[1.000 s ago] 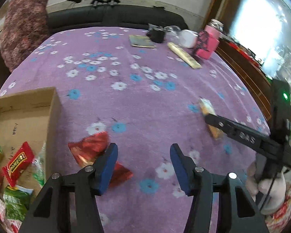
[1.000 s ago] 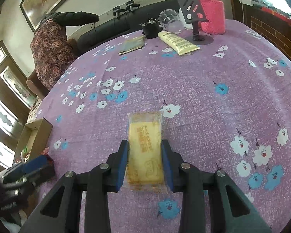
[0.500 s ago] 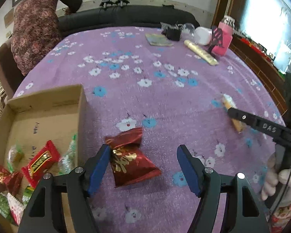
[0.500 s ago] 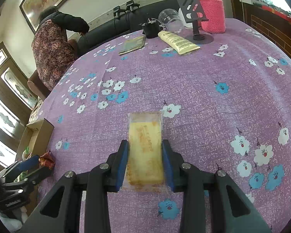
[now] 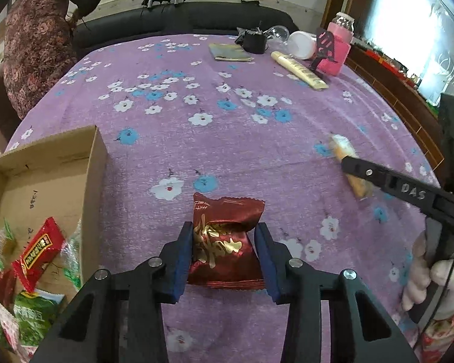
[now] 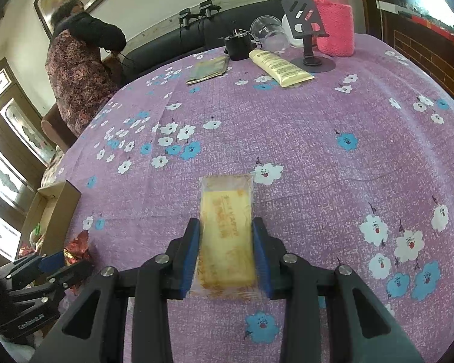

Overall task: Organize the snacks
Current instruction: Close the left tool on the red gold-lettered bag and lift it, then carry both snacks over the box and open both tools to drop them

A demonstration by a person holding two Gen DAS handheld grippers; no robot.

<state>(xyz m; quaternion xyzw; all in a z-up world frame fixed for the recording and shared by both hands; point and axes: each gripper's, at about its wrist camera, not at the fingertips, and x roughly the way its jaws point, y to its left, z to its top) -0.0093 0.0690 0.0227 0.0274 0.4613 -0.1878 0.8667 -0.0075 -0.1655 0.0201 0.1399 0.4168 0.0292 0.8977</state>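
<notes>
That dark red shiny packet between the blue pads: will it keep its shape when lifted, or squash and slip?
The red packet looks puffy and creased, so it probably dents. Its glossy foil may slip. The left gripper is closing with it between the pads; it seems light.

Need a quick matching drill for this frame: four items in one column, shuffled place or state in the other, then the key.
Items:
1. dark red snack packet
2. yellow cake bar
3. cardboard box
4. cream tube

Places or states:
A. lying at the far end of the table by the phone stand
B. between the left tongs as they close
C. clamped in the right tongs
D. at the table's left edge, snacks inside

Pairs: 1-B, 2-C, 3-D, 4-A
</notes>
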